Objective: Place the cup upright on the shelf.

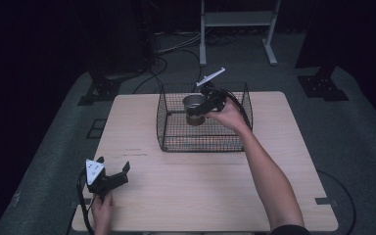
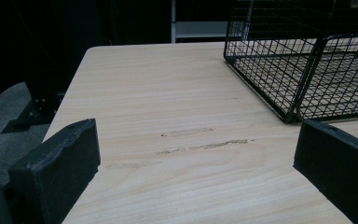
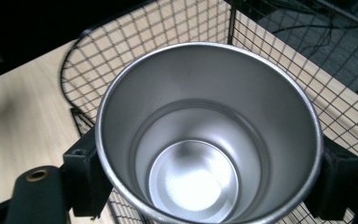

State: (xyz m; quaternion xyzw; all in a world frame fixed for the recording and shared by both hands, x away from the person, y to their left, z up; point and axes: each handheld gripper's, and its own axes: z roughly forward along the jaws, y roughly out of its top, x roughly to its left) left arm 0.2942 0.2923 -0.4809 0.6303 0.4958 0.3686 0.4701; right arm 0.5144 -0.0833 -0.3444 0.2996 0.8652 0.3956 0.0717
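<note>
Steel, bare and polished: in the high view the right gripper [image 1: 206, 105] is clamping a metal cup [image 1: 194, 104] upright over the wire basket [image 1: 169, 128], which is standing at twelve o'clock on the wooden table [image 1: 205, 186]. Whether the cup is hanging clear of the basket floor or resting on it, I cannot tell. At seven o'clock the left gripper [image 1: 113, 176] is lying low near the table's front edge, well apart from the basket.

In the left gripper view its jaws are standing wide with nothing between them, bare tabletop [image 2: 168, 116] ahead and a basket corner [image 2: 291, 114] at two o'clock.

In the right gripper view the jaws are pressing the cup [image 3: 205, 135] at nine and three o'clock just under the rim. It is empty, so probably light; the wall looks stiff but slick, so a hold below the rim seems safest. The mesh walls [image 3: 121, 51] are crowding close around, the likeliest thing to snag.
</note>
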